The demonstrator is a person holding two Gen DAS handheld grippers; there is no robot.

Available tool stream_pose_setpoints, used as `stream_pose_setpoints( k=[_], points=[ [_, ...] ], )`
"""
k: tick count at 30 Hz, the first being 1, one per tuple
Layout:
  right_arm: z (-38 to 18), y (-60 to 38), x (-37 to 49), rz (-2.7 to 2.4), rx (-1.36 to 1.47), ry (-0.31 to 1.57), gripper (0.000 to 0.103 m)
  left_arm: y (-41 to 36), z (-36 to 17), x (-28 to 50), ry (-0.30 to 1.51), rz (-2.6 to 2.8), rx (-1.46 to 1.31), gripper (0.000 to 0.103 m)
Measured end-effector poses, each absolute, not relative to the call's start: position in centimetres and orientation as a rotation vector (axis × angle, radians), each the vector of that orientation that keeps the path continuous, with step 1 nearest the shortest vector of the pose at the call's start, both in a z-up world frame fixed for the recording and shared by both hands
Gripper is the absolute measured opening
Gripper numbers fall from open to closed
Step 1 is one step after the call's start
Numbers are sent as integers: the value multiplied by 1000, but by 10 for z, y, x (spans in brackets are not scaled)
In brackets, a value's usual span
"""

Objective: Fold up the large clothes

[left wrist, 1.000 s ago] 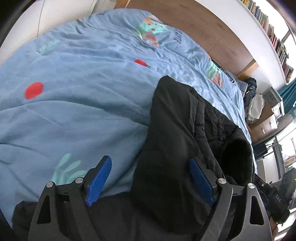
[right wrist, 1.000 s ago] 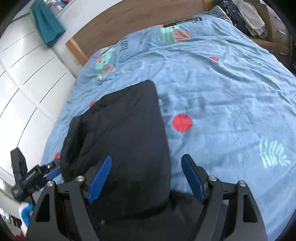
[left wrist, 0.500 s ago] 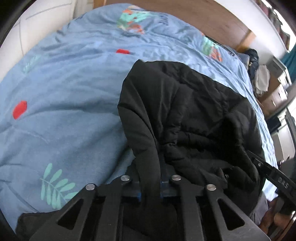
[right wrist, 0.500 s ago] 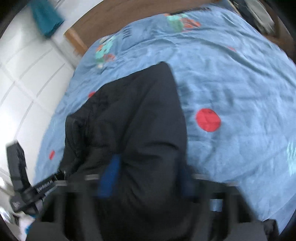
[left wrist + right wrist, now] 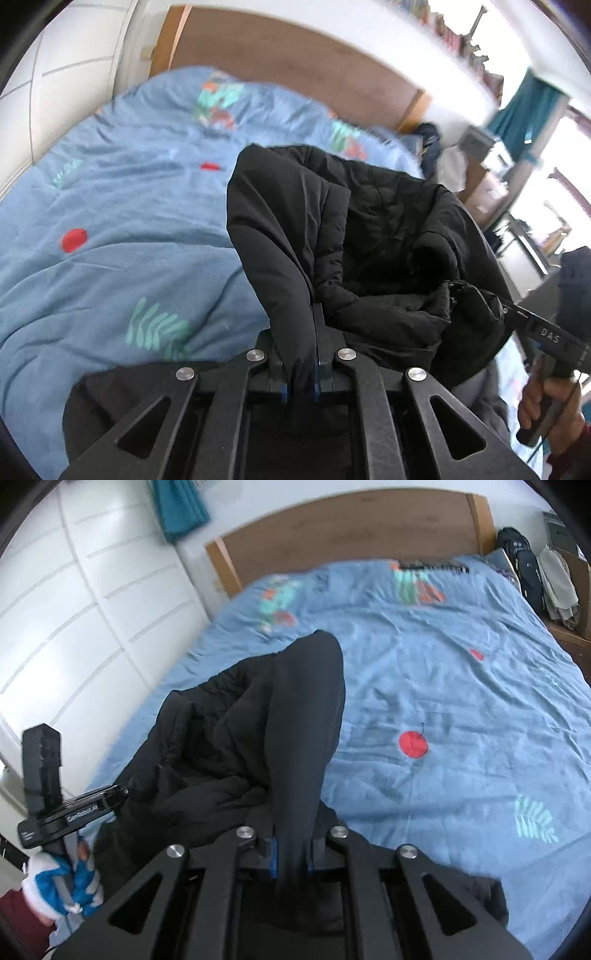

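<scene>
Two handheld grippers pinch one black puffer jacket (image 5: 369,236) above a bed, each clamped tight on a fold of its fabric. Nearest the lens in the left wrist view, the left gripper (image 5: 300,380) has its blue pads drawn almost together with a smooth black flap squeezed between them; in the right wrist view the right gripper (image 5: 291,853) is closed the same way on a dark band of cloth, its pads mostly hidden by the material. Each tool also appears side-on in the other's camera: white lettering reading "DAS" shows on the right gripper's arm (image 5: 546,334), held by a bare hand (image 5: 550,410) cut off at the frame edge, while the print on the left gripper's arm (image 5: 74,812) is too blurred to read, and the hand (image 5: 62,882) gripping it wears a blue and white glove. The jacket hangs bunched between the two tools, its quilted lining showing, its lower part lost behind the gripper frames. Beyond it lies a blue duvet (image 5: 461,701) with red dots and teal leaf prints; a dark strip of lettering (image 5: 434,568) near the pillows cannot be made out. A wooden headboard (image 5: 351,528) and white panelled cabinets (image 5: 74,609) close the scene.
</scene>
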State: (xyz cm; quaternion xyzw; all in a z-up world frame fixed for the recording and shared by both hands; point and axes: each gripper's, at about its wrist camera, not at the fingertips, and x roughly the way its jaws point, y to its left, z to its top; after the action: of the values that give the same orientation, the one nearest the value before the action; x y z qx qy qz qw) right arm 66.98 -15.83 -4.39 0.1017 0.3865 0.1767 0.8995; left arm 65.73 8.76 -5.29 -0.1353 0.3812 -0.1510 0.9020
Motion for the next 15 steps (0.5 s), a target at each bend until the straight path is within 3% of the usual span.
stream_pose_setpoints(
  k=[6, 15],
  points=[
    [-28, -164, 561, 412, 212, 685, 9, 83, -40, 558, 696, -370, -201, 9],
    [-114, -184, 477, 346, 447, 773, 9, 99, -114, 467, 823, -357, -311, 9]
  ],
)
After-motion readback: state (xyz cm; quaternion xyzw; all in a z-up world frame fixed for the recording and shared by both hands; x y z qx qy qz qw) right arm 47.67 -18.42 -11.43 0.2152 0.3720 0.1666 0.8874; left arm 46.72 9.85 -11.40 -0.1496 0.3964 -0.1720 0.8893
